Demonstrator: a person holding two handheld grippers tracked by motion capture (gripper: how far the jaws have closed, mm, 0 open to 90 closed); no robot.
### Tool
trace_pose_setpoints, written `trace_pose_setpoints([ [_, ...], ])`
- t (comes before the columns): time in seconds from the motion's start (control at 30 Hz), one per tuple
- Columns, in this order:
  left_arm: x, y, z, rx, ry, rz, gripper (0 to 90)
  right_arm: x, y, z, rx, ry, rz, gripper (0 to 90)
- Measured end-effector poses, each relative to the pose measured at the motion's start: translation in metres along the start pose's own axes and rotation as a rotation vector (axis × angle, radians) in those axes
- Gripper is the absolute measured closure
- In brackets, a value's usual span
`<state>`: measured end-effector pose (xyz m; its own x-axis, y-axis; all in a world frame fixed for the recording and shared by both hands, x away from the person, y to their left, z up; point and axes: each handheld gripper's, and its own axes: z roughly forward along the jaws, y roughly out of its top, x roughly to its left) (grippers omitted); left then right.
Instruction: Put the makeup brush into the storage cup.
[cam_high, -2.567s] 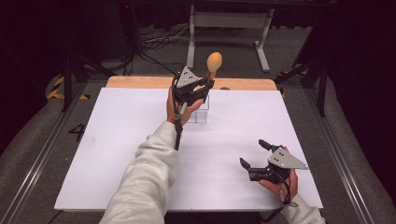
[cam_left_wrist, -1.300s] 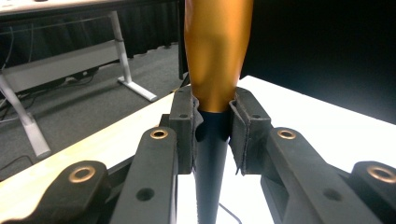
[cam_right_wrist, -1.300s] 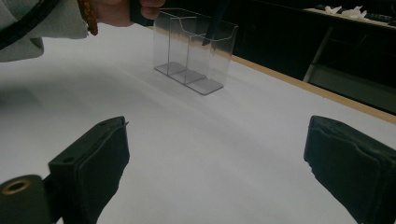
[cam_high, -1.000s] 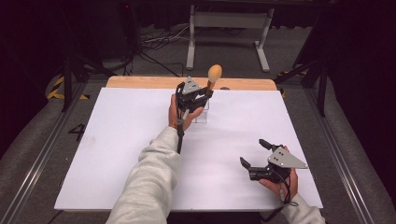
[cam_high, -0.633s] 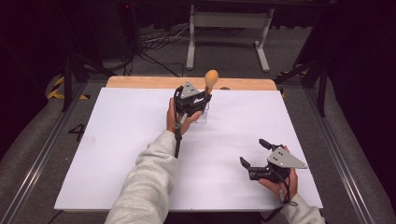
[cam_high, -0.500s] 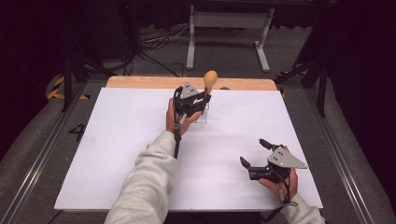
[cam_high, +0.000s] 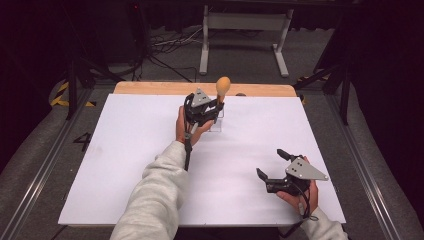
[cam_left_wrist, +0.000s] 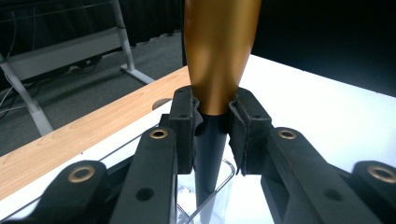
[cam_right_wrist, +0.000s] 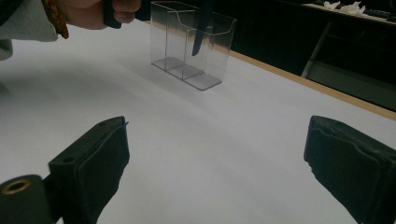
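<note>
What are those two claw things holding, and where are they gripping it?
The left gripper pinches a tapered tool where its golden-brown handle meets the dark tip, over a clear holder. The right gripper is open, holding nothing.

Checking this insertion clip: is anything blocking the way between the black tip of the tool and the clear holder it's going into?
Nothing visible does. The left claw grips the tool, whose tip hangs in the clear holder, apparently above its base.

Overhead light falls brightly on the white-topped desk (cam_high: 125, 150), leaving the surrounding floor dim. The sheet glares near-white in both gripper views. The tapered gold-and-black tool (cam_left_wrist: 217, 60) carries soft sheen; nearby black jaws are slightly blurred, shadows faint.
</note>
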<state>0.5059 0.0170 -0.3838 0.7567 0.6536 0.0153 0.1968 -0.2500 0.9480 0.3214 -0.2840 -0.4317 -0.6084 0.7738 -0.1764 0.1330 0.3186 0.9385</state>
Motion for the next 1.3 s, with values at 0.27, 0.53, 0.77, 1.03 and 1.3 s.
trace_pose_setpoints([
  [0.27,0.001,-0.001,-0.002,-0.004,-0.007,-0.001,72.6,0.001,0.000,0.000,0.009,0.003,-0.009,7.5],
  [0.53,0.001,-0.001,-0.005,-0.015,0.003,0.003,67.1,0.002,0.000,0.002,0.023,0.013,-0.009,7.5],
  [0.77,0.003,0.002,-0.014,0.024,0.025,0.062,41.9,0.005,0.001,0.002,0.026,0.023,-0.026,7.3],
  [1.03,0.010,0.000,-0.030,0.004,0.048,0.059,18.4,0.006,0.001,0.002,0.030,0.026,-0.034,7.3],
  [1.3,0.004,0.005,-0.045,0.048,0.061,0.166,7.9,0.004,0.000,0.000,0.030,0.018,-0.031,7.3],
])
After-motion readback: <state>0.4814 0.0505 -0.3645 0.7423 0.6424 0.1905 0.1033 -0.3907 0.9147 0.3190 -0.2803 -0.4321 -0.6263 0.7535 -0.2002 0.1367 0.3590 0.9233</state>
